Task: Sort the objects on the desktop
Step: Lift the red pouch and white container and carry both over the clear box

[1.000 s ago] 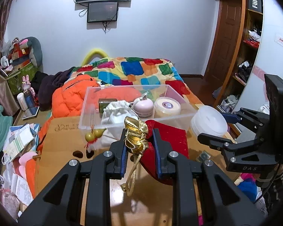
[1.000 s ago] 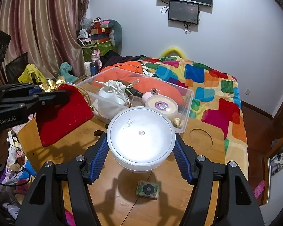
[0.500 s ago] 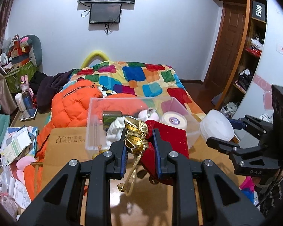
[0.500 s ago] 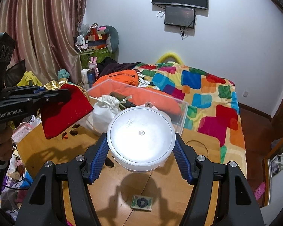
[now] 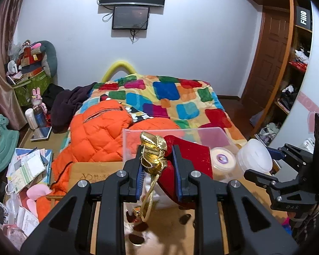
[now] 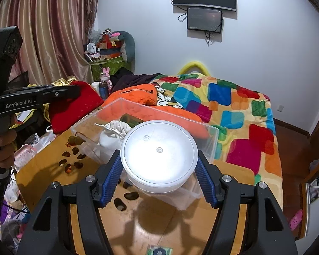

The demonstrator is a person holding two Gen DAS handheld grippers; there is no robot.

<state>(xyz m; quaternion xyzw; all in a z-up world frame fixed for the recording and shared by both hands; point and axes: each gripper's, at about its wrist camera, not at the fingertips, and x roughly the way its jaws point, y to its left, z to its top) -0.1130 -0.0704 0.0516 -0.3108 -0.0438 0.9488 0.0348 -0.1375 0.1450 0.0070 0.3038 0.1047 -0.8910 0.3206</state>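
Left wrist view: the left gripper (image 5: 157, 165) has its jaws clamped on the gold-topped neck of a red pouch (image 5: 191, 159), held above the surface before the clear bin (image 5: 212, 131).

Right wrist view: the right gripper (image 6: 158, 180) has its jaws clamped on either side of a round white container (image 6: 159, 155), over the bin's near edge.

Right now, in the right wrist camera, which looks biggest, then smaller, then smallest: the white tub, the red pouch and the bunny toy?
1. White tub, though it is closest to the camera, so that is unsure.
2. Red pouch.
3. Bunny toy, far back, so it may only look tiny.
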